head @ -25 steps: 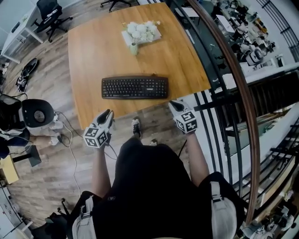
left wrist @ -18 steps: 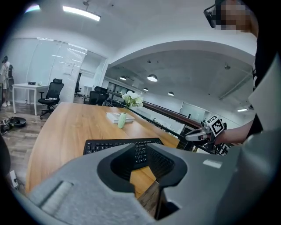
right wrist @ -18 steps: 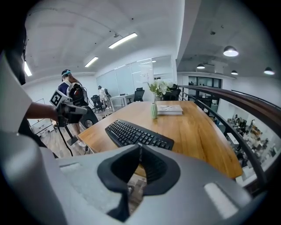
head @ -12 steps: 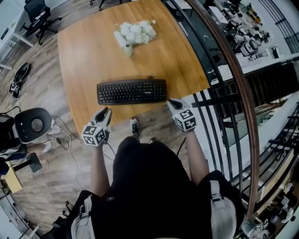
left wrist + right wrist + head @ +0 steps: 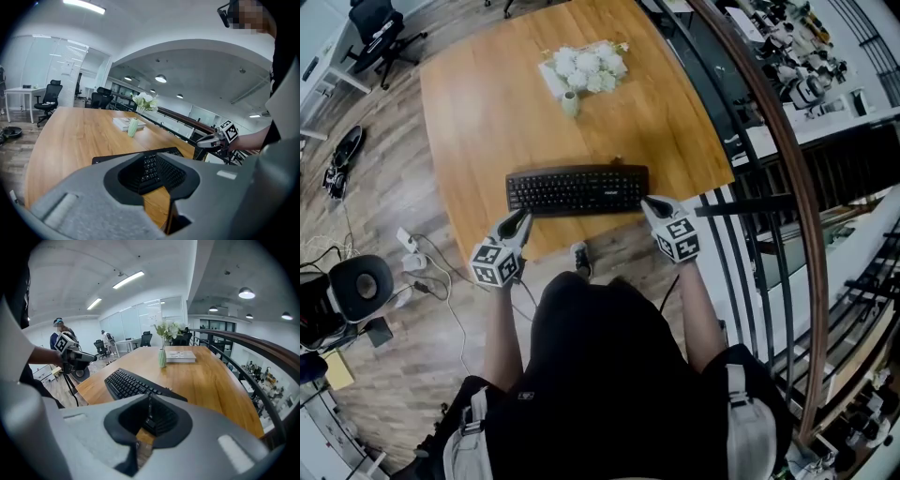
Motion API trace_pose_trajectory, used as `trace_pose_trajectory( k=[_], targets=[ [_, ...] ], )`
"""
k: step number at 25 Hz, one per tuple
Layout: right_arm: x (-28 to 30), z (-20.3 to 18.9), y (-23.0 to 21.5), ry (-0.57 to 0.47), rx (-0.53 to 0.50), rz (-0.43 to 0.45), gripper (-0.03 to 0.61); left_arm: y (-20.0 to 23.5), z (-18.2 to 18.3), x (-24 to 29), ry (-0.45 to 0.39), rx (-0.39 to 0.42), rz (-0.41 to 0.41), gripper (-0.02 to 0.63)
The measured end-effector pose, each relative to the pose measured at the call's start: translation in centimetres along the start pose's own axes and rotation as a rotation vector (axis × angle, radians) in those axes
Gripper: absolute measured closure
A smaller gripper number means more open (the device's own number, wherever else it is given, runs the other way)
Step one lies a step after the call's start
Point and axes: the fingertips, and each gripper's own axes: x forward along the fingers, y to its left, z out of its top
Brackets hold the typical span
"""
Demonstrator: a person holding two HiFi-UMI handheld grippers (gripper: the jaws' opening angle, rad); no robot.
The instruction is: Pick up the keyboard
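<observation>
- The keyboard (image 5: 577, 190) lay flat on the wooden counter (image 5: 478, 103), near its front edge.
- Left gripper (image 5: 521, 217): jaws closed and empty, just beside the keyboard's left end.
- Right gripper (image 5: 650, 202): jaws closed and empty, at its right end.

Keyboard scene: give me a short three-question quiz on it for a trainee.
1. True or false: the keyboard is lifted off the table.
2. What stands on the table beyond the keyboard? A) a vase of white flowers B) a mug C) a laptop
3. Fill in: the jaws of the left gripper and the right gripper are both ____.
Key: 1 false, it lies flat on the table; 2 A; 3 shut.
</observation>
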Motion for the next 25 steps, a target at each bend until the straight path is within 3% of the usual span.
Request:
trace_pose_trajectory(
  k=[25],
  targets=[
    [3.7,0.2,0.0,0.043,0.028,-0.088,0.560,6.9,-0.1,2.7,0.039,-0.007,-0.067,0.526]
  ],
)
